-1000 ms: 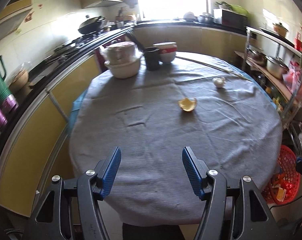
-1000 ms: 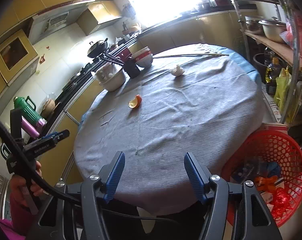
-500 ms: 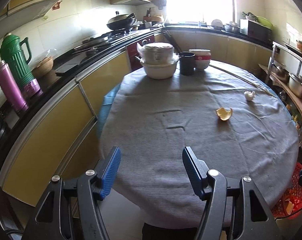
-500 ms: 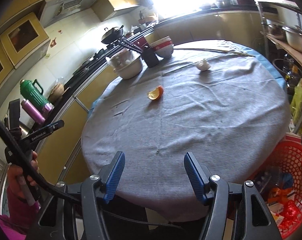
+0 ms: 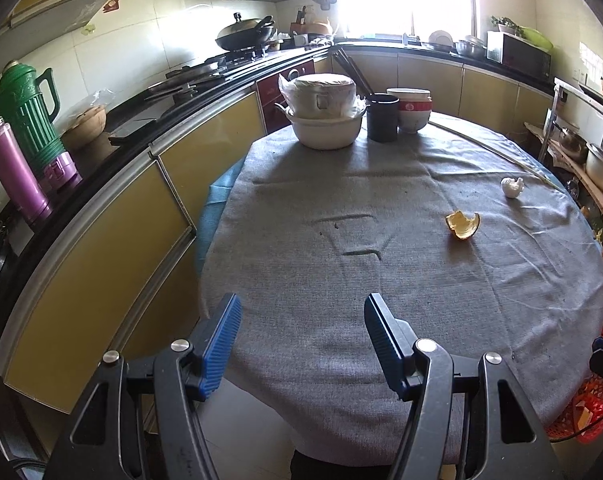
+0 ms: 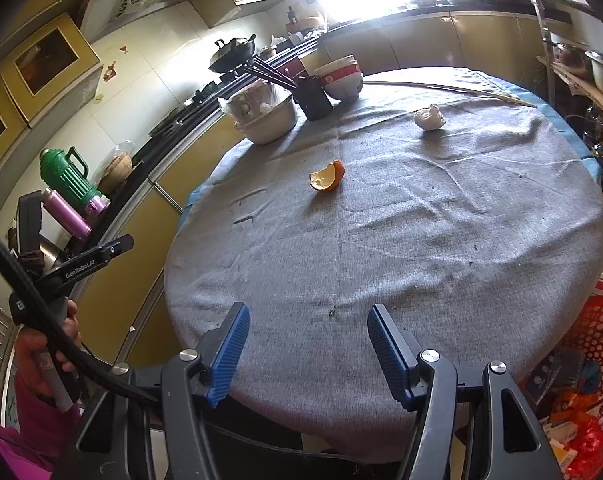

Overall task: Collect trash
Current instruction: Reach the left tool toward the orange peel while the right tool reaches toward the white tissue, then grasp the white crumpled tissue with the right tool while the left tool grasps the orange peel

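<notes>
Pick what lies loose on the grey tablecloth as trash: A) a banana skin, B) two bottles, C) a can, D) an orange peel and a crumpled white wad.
D: the orange peel and white wad lie apart on the cloth.

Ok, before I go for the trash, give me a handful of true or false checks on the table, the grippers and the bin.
1. Both the left gripper and the right gripper are empty. True.
2. The orange peel is already in the red basket. False: it lies on the grey tablecloth.
3. The crumpled white tissue lies farther from the grippers than the peel. True.
4. The tissue touches the peel. False: they lie apart.
5. The black cup stands between the white pot and the stacked bowls. True.
</notes>
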A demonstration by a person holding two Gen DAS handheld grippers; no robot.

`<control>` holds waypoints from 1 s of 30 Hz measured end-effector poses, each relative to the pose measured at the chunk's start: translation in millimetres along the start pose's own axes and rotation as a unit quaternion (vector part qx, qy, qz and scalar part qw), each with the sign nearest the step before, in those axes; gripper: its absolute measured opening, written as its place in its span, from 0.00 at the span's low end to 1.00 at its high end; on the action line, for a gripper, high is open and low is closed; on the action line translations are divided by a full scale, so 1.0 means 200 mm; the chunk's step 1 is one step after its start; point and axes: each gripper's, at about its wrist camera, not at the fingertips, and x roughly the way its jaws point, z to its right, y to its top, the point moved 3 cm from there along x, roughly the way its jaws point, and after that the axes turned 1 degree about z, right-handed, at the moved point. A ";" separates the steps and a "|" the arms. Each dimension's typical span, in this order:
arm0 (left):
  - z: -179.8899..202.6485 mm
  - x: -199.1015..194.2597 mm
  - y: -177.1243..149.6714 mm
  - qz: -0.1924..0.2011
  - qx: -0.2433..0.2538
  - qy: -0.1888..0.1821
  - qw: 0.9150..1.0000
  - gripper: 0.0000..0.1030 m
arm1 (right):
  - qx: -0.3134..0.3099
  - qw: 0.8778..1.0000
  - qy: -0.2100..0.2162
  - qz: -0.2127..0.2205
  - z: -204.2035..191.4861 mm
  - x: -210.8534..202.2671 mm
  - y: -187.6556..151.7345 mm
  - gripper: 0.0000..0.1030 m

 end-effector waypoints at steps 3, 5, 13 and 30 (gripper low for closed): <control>0.02 0.03 0.01 -0.006 0.003 -0.001 1.000 0.63 | 0.003 1.000 0.002 -0.002 0.02 0.03 0.02 0.64; 0.04 0.05 0.01 -0.010 0.007 -0.002 1.000 0.63 | 0.006 1.000 0.003 -0.004 0.03 0.05 0.04 0.64; 0.13 0.16 0.06 -0.024 0.022 -0.005 0.999 0.63 | 0.019 1.000 0.003 -0.006 0.11 0.13 0.11 0.64; 0.47 0.53 0.18 -0.084 0.047 -0.102 0.990 0.63 | 0.091 0.994 -0.036 0.043 0.53 0.40 0.65 0.63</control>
